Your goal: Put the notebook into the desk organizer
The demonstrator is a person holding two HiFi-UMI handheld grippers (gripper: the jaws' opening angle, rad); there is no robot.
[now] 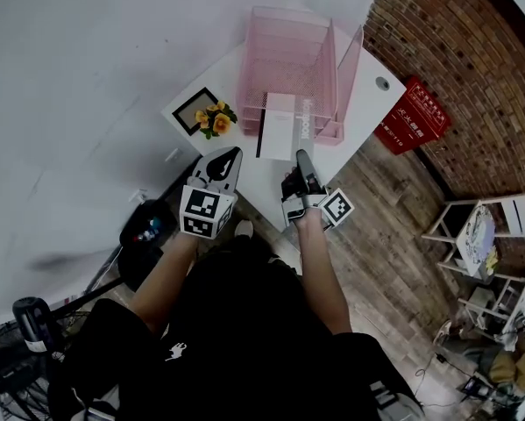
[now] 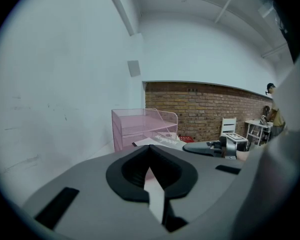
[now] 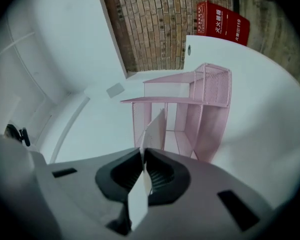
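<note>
Notebook, white and thin with a dark spine (image 1: 278, 128), pinched by the right gripper (image 1: 302, 158) in front of a pink wire-mesh desk organizer (image 1: 288, 55) on a white table (image 1: 367, 103).

The right gripper's jaws are pressed together on the notebook's near edge. In the right gripper view the notebook (image 3: 157, 129) shows edge-on, pointing toward the organizer's open shelves (image 3: 210, 94). The left gripper (image 1: 231, 154) hovers just to the left of the notebook, apart from it, with its jaws together on nothing. The step in hand appears to be the insertion. The notebook's far end reaches the organizer's front, though whether it is inside yet cannot be told. The next move likely calls for sliding the notebook forward, lined up with a shelf opening so its edge clears the mesh lip, and then letting go.
</note>
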